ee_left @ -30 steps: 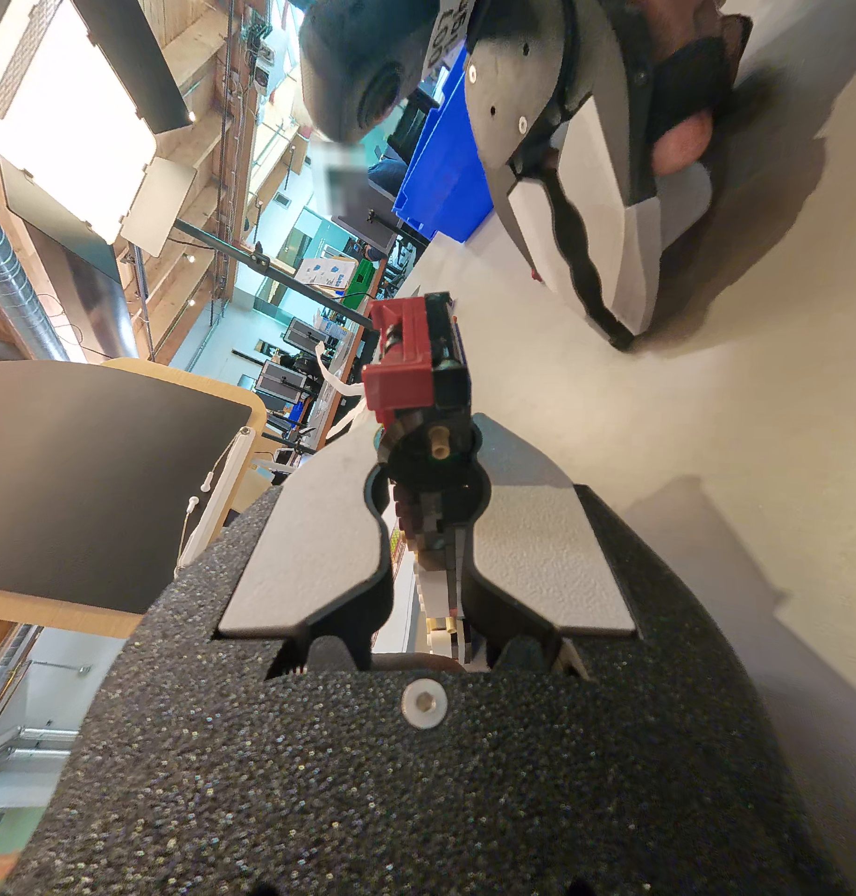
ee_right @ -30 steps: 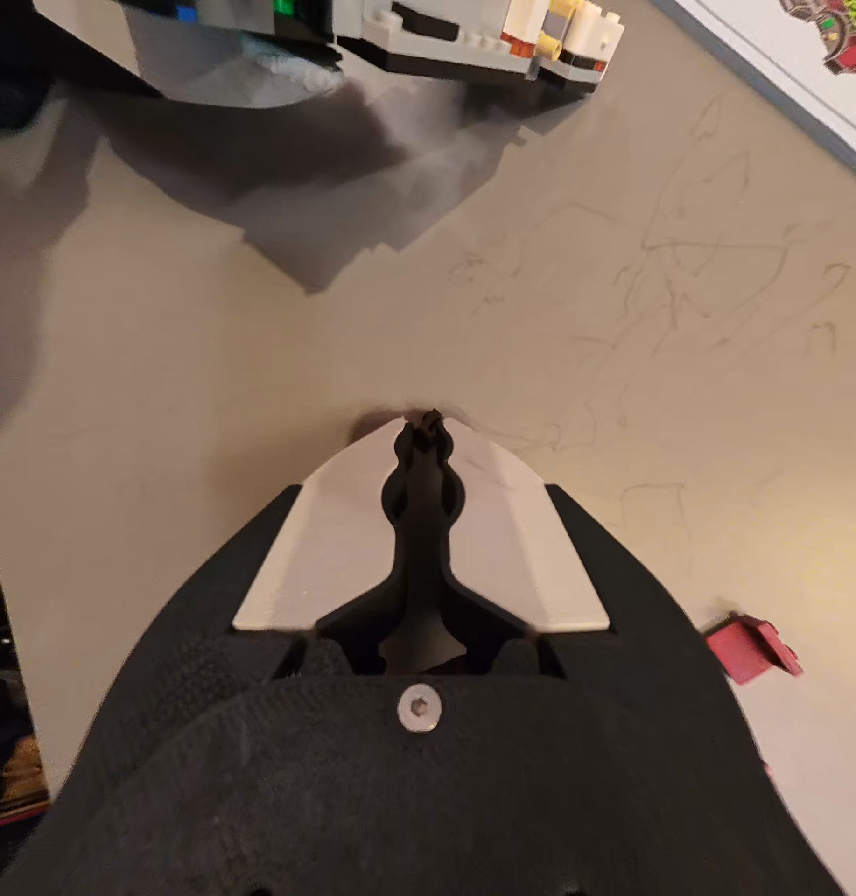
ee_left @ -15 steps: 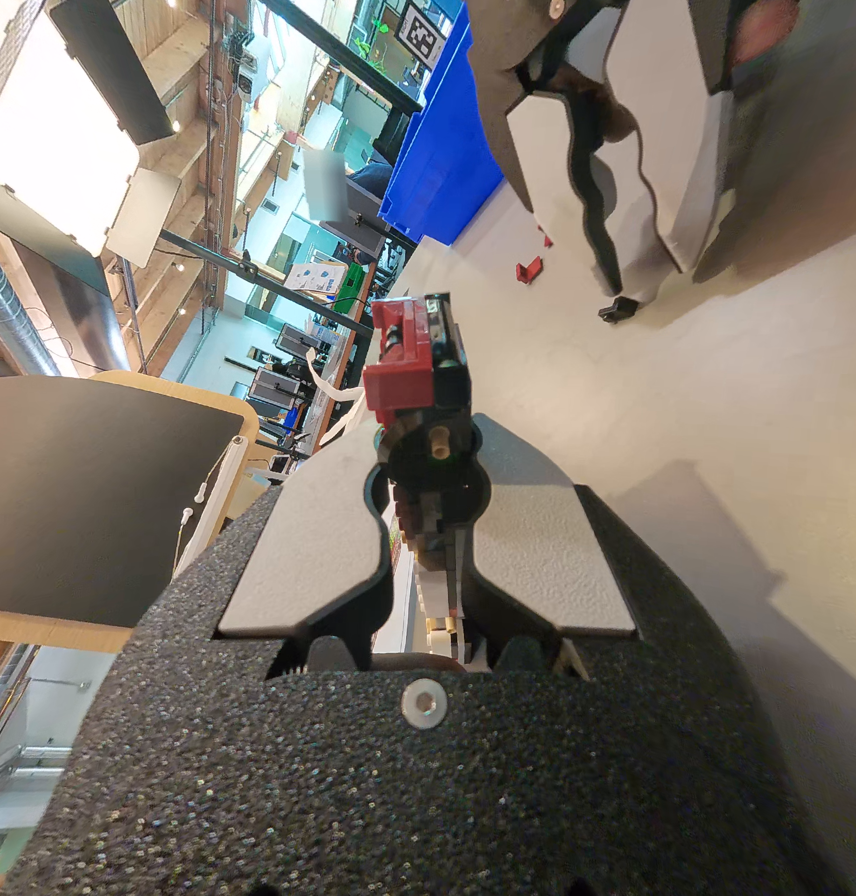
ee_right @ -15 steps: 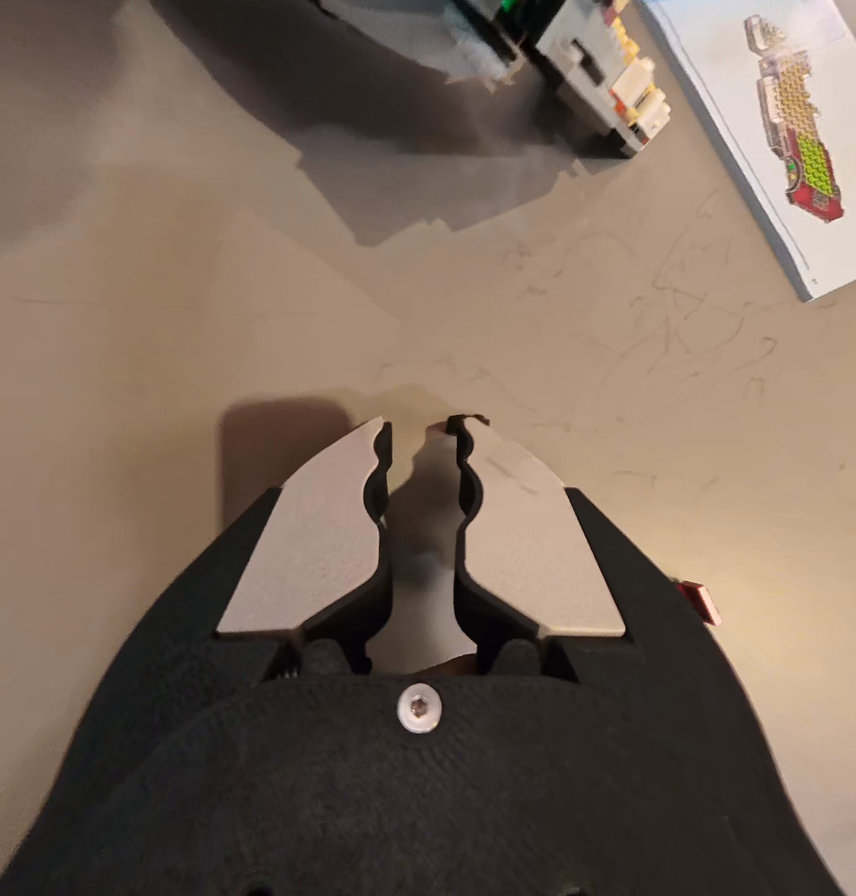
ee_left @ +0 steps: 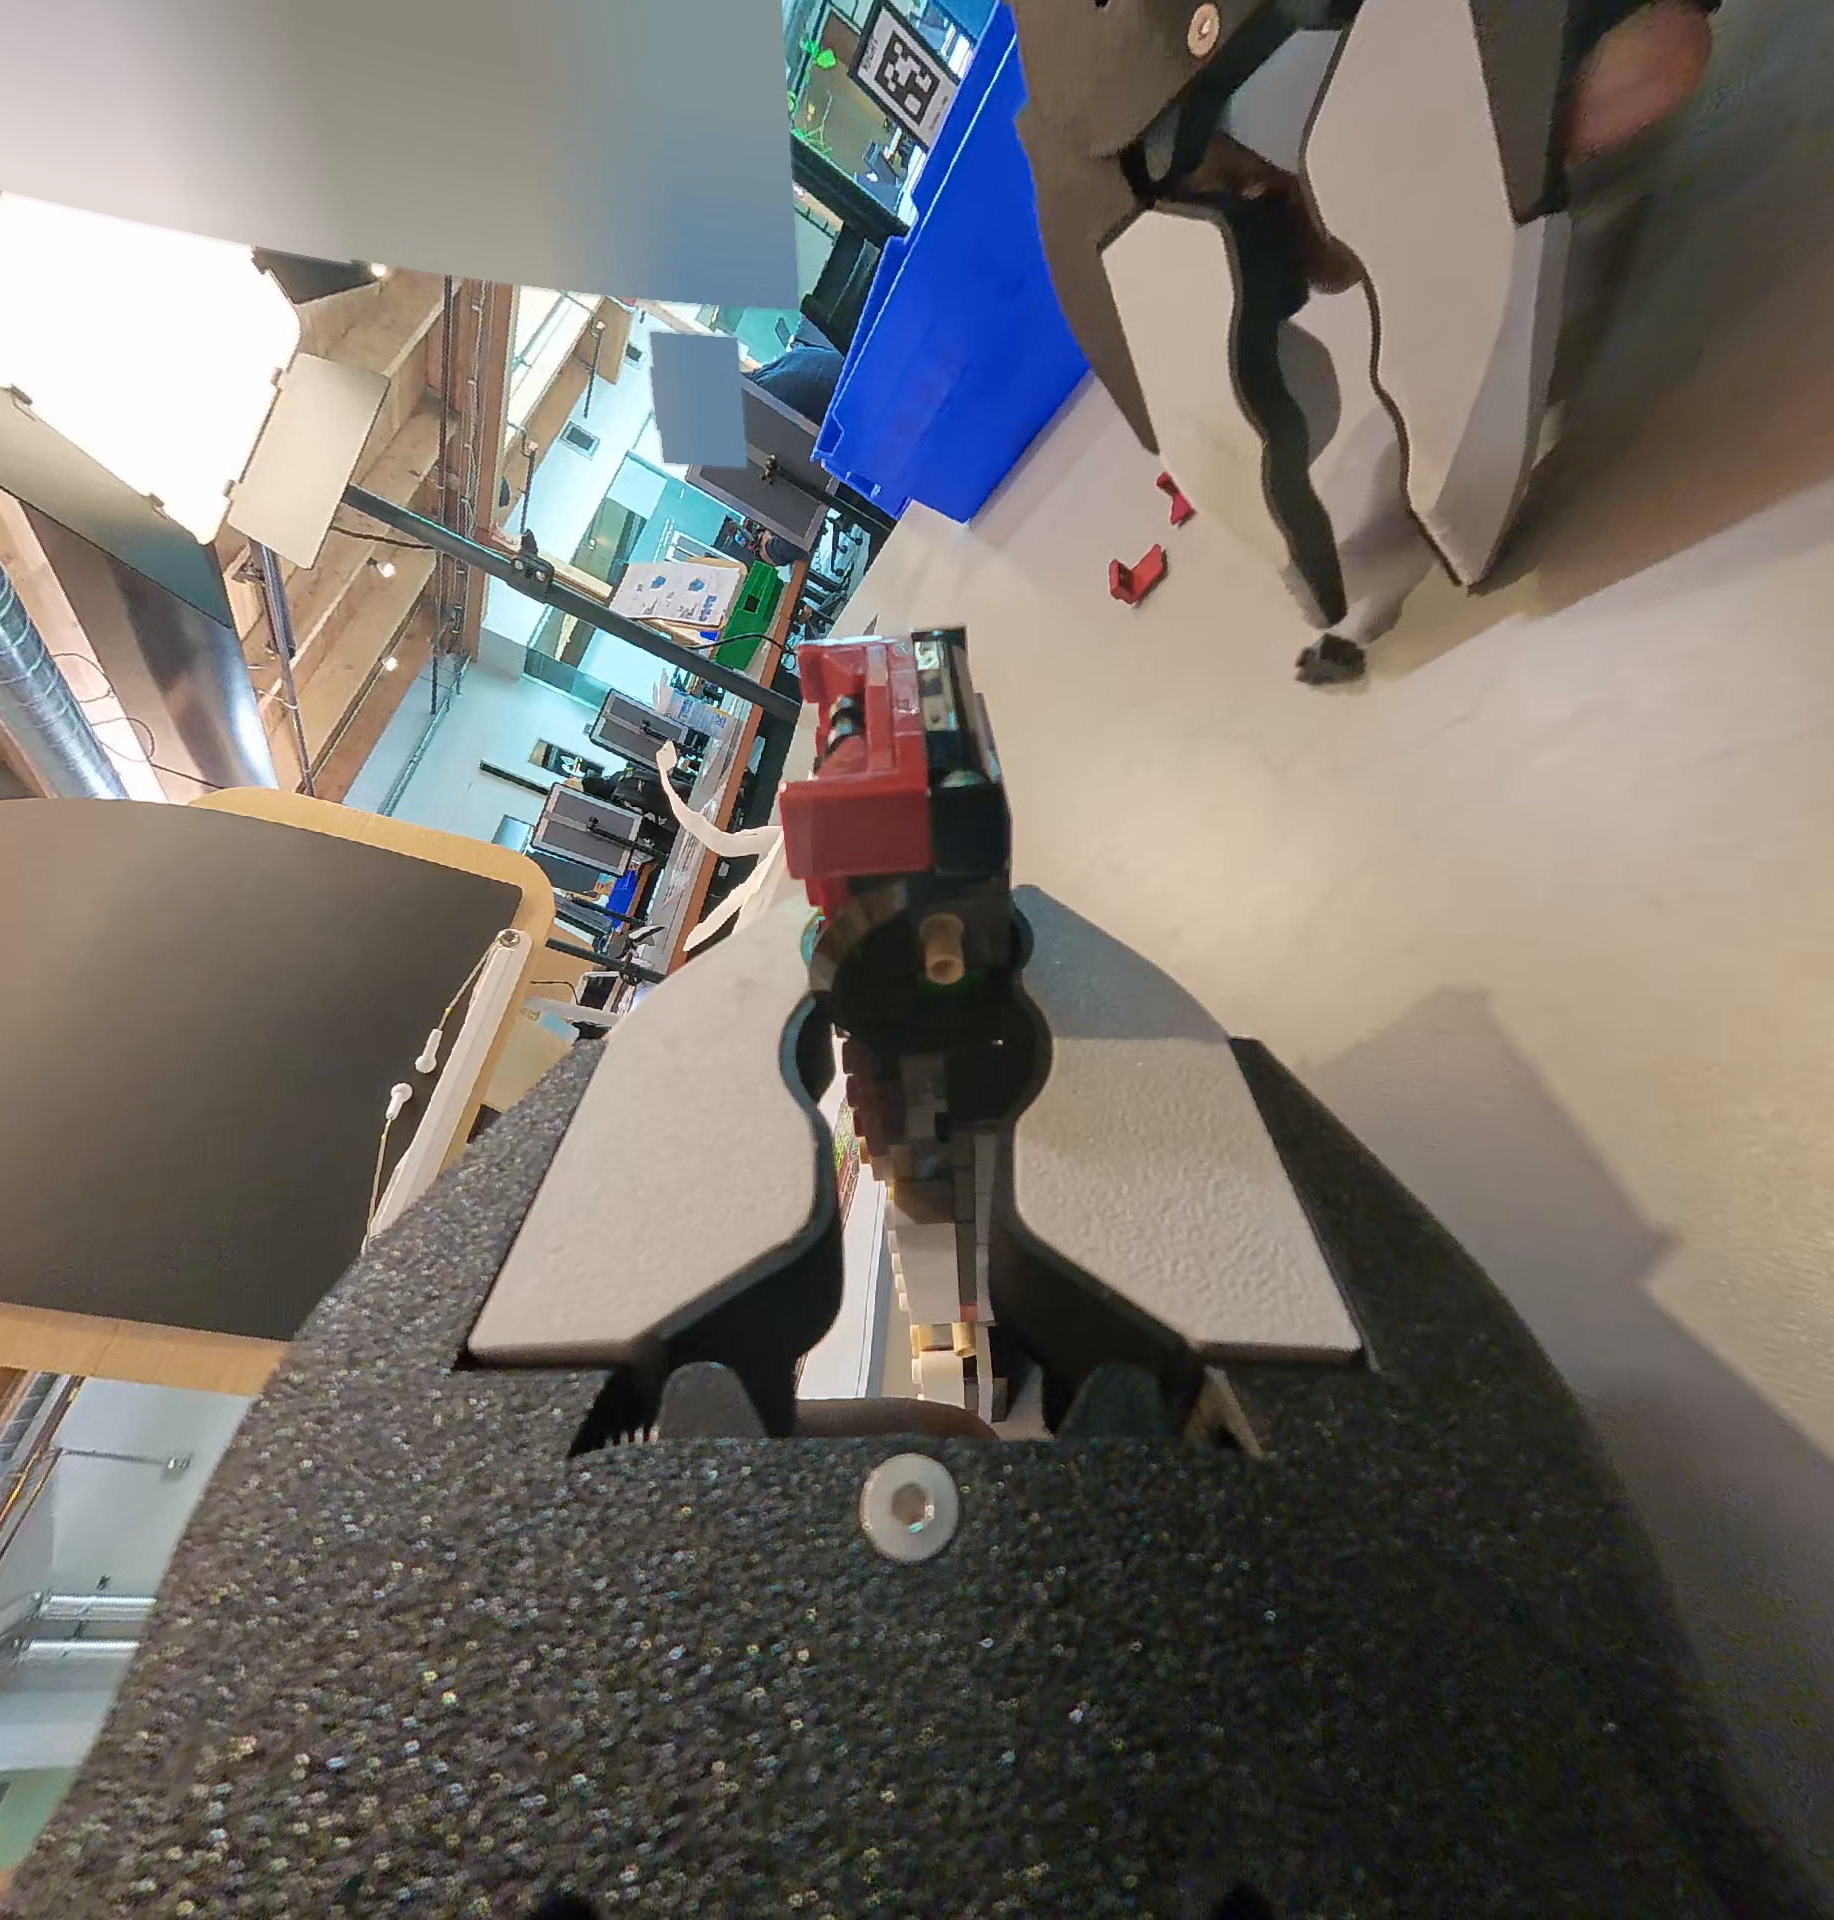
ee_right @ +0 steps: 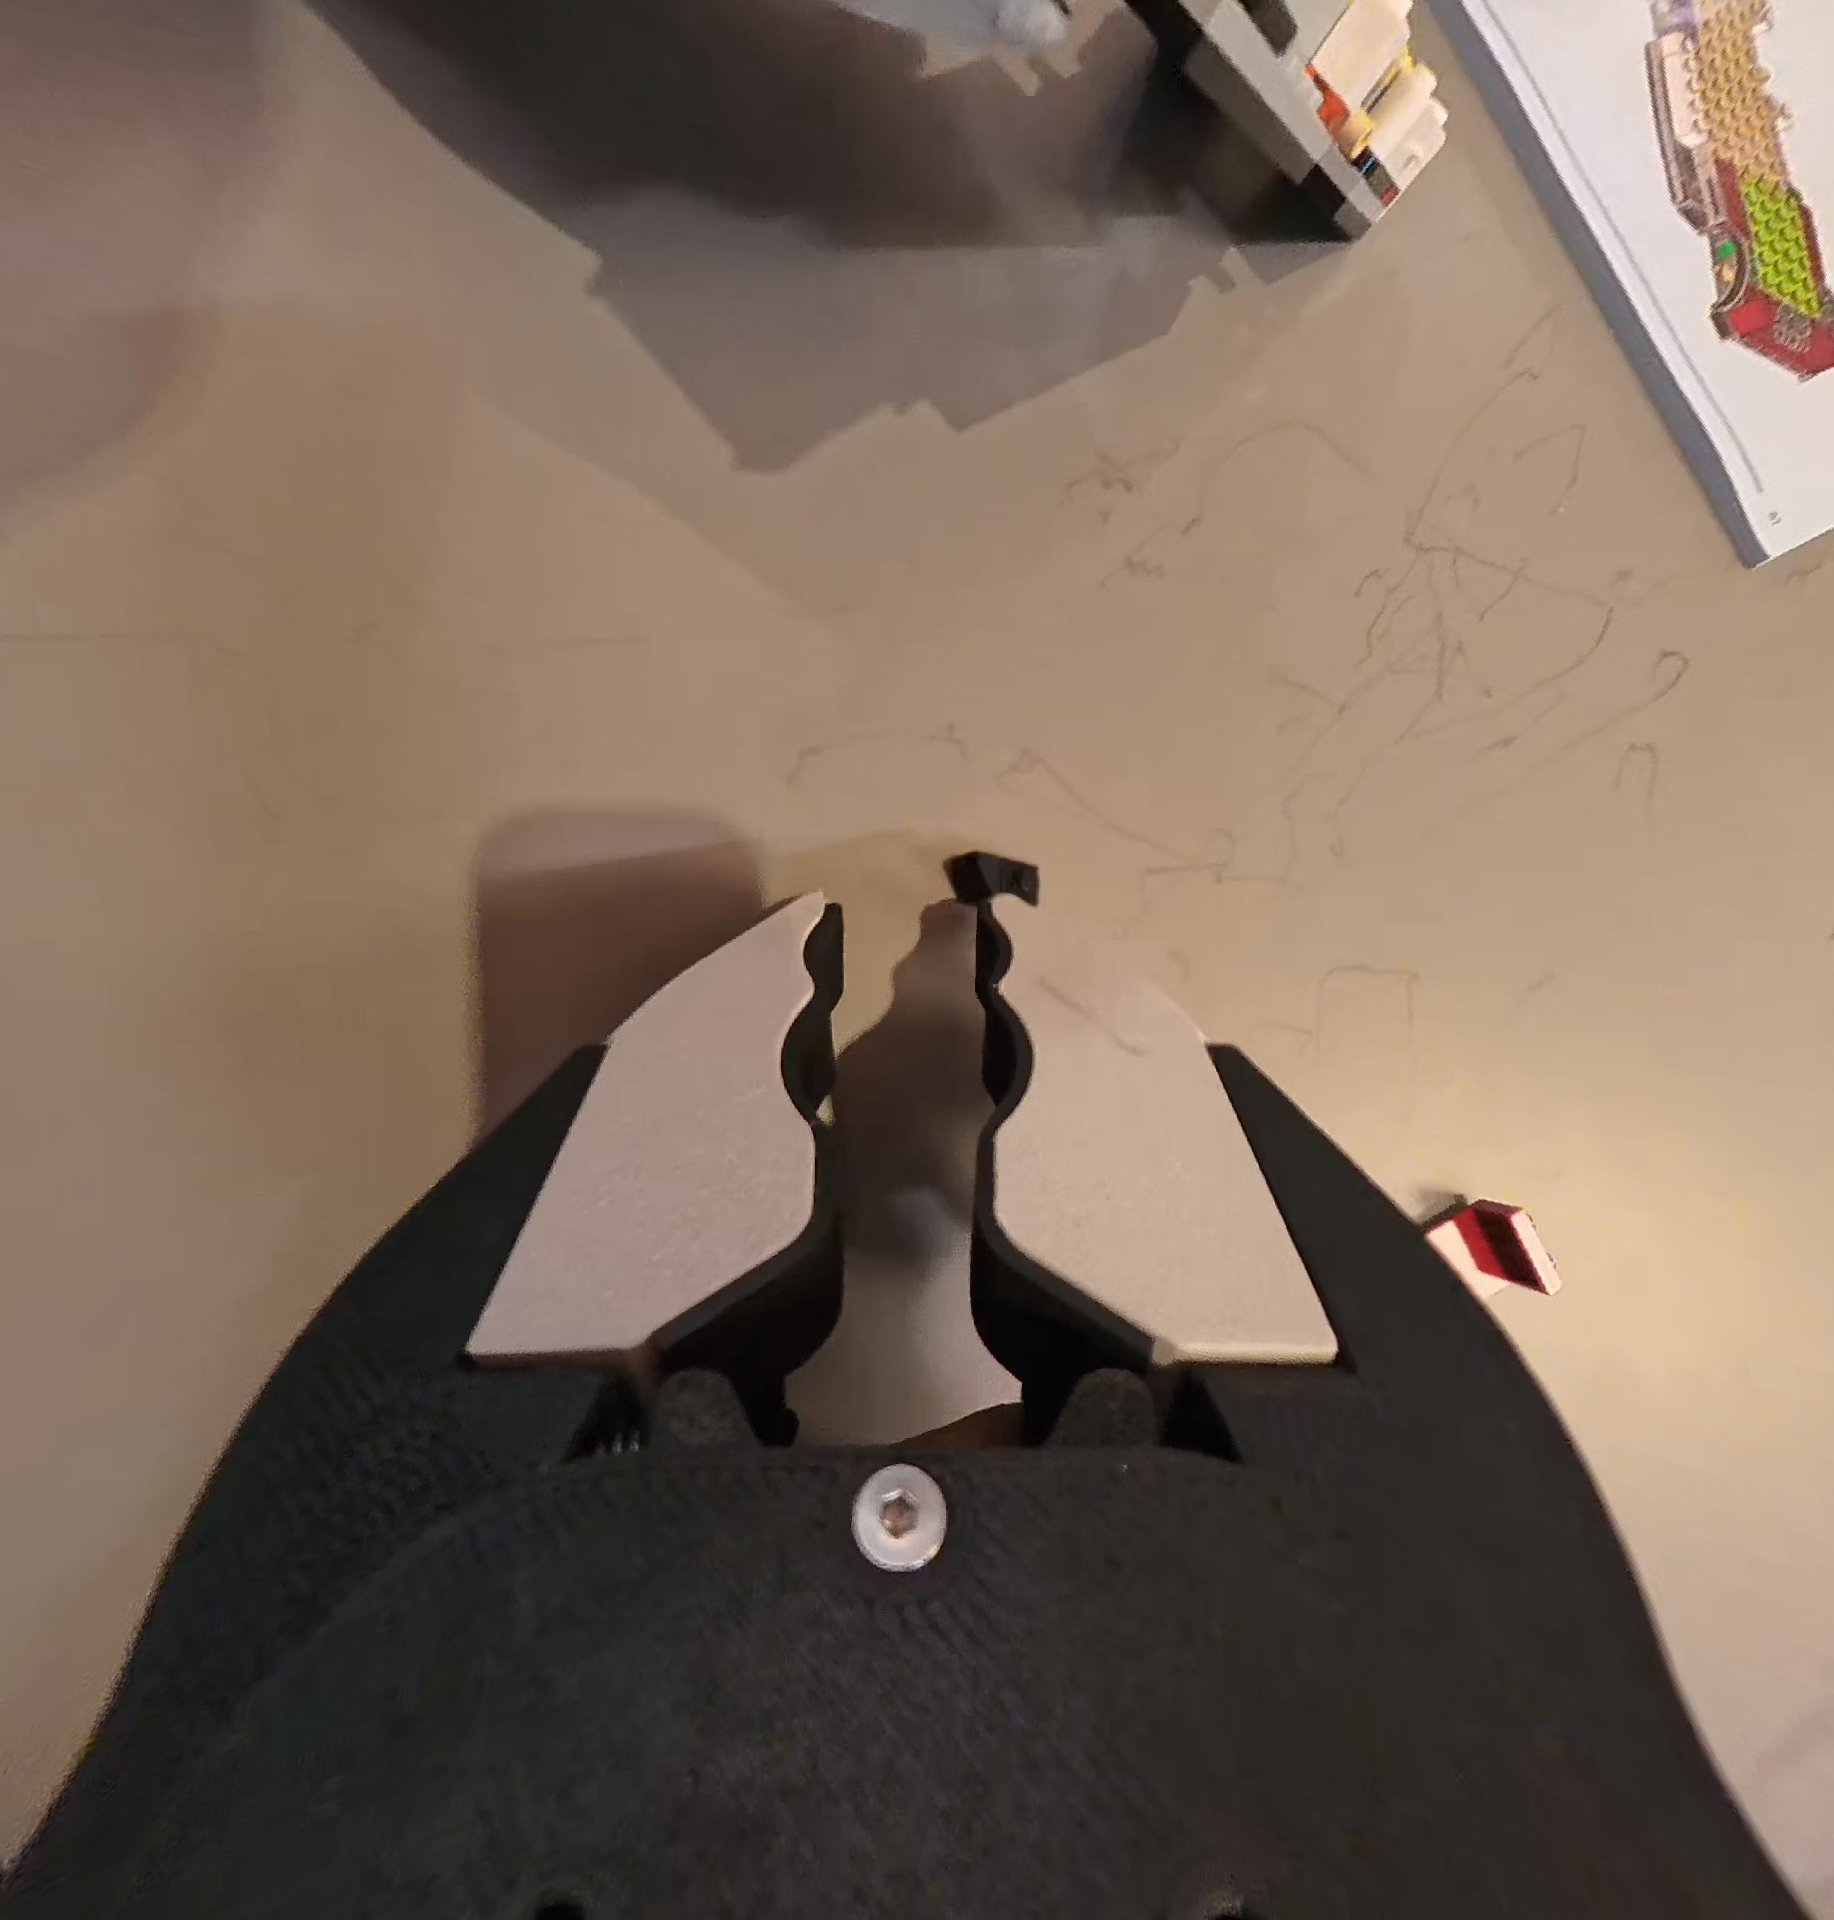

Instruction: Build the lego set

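Note:
My left gripper (ee_left: 908, 935) is shut on a brick model (ee_left: 861, 821) with a red and black front end and grey and white bricks behind, held sideways above the beige table (ee_left: 1412, 935). The model also shows at the top of the right wrist view (ee_right: 1297, 114). My right gripper (ee_right: 905, 909) is open with nothing between its pads, just above the table. A small black piece (ee_right: 991, 875) lies on the table right beyond its right fingertip. The left wrist view shows this gripper (ee_left: 1396, 597) open above the same black piece (ee_left: 1328, 657).
A small red piece (ee_right: 1495, 1259) lies to the right of my right gripper. Two red pieces (ee_left: 1138, 577) lie near a blue bin (ee_left: 954, 312) at the table's far side. A printed booklet (ee_right: 1723, 260) lies at the upper right. Across from one pair of fingers to the other is roughly 12 cm. The small red piece (ee_right: 1495, 1259) is closer to my right gripper, around 11 cm from its tips; the left tips are 20 cm off.
My right gripper was shut on the small black piece against the table, then opened, let it go and drew back a little. The left gripper kept its grip on the model.

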A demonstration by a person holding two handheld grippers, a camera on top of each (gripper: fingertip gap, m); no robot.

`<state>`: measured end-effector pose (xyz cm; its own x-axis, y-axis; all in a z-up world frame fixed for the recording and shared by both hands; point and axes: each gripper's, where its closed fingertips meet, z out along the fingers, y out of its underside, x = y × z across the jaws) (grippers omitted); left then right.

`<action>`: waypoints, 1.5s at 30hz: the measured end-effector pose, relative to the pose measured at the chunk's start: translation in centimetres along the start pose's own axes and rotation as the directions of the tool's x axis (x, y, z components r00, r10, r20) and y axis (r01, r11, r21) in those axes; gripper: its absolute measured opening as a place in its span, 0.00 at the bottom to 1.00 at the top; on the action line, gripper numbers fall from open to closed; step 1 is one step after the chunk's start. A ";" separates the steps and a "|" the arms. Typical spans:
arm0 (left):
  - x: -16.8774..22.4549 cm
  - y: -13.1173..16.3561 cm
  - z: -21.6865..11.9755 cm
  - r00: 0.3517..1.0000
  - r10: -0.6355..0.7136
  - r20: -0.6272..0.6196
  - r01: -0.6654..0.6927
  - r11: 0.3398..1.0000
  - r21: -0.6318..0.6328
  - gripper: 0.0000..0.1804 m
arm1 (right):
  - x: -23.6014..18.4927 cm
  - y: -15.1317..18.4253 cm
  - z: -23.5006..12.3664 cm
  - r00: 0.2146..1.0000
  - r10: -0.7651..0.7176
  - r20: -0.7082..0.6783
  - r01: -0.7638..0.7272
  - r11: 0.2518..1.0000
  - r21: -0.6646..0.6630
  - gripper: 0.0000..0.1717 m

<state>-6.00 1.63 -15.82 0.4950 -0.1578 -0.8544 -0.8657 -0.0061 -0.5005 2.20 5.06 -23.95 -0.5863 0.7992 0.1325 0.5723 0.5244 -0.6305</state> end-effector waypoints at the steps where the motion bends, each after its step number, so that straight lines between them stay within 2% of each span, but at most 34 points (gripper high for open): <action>1: 0.0 0.0 0.0 1.000 0.000 -0.001 0.000 1.000 0.000 0.16 | -0.1 0.0 0.0 1.000 0.008 0.005 -0.008 1.000 0.002 0.14; 12: 0.1 -0.2 0.3 1.000 0.008 -0.003 -0.008 1.000 -0.001 0.16 | 1.0 -0.1 -0.2 0.995 0.094 -0.014 -0.094 0.996 0.012 0.14; 24: 0.0 -0.2 0.2 1.000 0.014 -0.002 -0.014 1.000 -0.004 0.16 | 3.9 -0.4 1.0 0.993 0.031 -0.117 -0.034 0.999 -0.029 0.11; 27: 0.0 -0.2 0.2 1.000 0.020 0.001 -0.020 1.000 -0.005 0.16 | 4.0 -0.1 0.5 0.989 0.073 -0.127 -0.078 0.996 -0.032 0.11; 30: -0.1 -0.3 0.2 0.999 0.033 0.009 -0.033 0.999 -0.006 0.16 | 2.8 -0.3 0.1 0.977 0.193 -0.094 -0.193 0.981 0.004 0.12; 35: -0.2 -0.2 0.3 0.993 0.115 0.038 -0.113 0.993 -0.043 0.16 | 1.3 -0.2 0.7 0.953 0.276 -0.121 -0.278 0.960 -0.001 0.16; 41: 0.3 0.3 0.3 0.963 0.268 0.032 -0.264 0.959 -0.104 0.16 | 1.8 -0.8 1.2 0.939 0.304 -0.161 -0.307 0.952 0.009 0.15; 45: 0.4 0.2 0.2 0.955 0.295 0.029 -0.291 0.951 -0.105 0.16 | 1.6 -1.0 1.5 0.946 0.293 -0.137 -0.294 0.956 0.013 0.06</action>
<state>-5.96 1.73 -16.24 0.2191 -0.1238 -0.9678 -0.9751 -0.0637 -0.2126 -0.16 5.39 -24.21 -0.3084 0.9502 0.0453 0.7122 0.2622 -0.6512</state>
